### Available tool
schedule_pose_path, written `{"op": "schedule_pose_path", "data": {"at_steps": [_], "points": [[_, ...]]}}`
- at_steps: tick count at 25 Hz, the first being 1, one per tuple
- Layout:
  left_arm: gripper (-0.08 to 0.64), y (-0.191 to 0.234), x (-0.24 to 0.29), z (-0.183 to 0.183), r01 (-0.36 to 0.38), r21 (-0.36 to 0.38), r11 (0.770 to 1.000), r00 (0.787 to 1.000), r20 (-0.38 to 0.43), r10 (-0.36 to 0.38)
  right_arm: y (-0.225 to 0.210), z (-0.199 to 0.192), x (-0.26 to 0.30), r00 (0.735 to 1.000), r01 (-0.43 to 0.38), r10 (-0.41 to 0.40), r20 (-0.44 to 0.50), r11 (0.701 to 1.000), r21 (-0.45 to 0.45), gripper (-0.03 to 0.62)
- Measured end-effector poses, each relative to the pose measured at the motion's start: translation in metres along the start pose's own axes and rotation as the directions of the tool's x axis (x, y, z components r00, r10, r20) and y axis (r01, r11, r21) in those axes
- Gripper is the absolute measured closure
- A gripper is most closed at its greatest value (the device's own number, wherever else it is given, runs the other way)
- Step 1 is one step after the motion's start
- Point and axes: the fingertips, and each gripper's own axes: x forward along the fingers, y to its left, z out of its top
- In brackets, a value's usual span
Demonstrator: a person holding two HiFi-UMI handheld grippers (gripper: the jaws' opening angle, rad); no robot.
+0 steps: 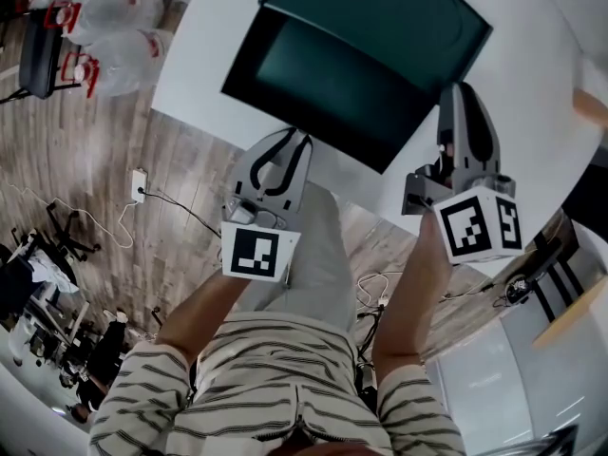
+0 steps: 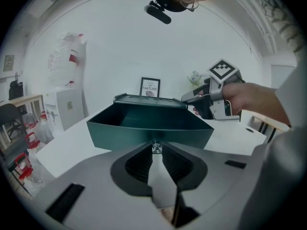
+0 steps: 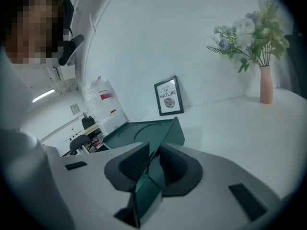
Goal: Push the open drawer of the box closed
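Soft, even, bright indoor light; dark fisheye corners and blurred foreground in gripper views.

Cutting the box off at the head view's top edge. Hiding the drawer front's foot behind the left gripper. Leaving the frame print's smallest line too tiny to read.

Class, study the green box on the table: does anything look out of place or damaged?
Only the drawer: it stands pulled out of the green box, empty inside. The right gripper has its jaws shut on the box's edge. Nothing looks spilled or damaged.
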Motion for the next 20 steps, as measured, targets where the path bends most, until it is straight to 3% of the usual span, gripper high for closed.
{"op": "schedule_pose_path", "data": {"at_steps": [13, 20], "points": [[0.511, -0.001, 0.005, 0.006, 0.031, 0.001, 1.0, 0.999, -0.013, -0.031, 0.0, -0.002, -0.002, 1.0, 0.005, -0.005, -0.015, 1.0, -0.023, 0.515], [0.512, -0.002, 0.009, 0.01, 0.032, -0.047, 0.998, 0.999, -0.04, -0.034, -0.001, 0.002, -0.002, 1.0, 0.003, -0.004, -0.018, 0.999, -0.033, 0.515]]}}
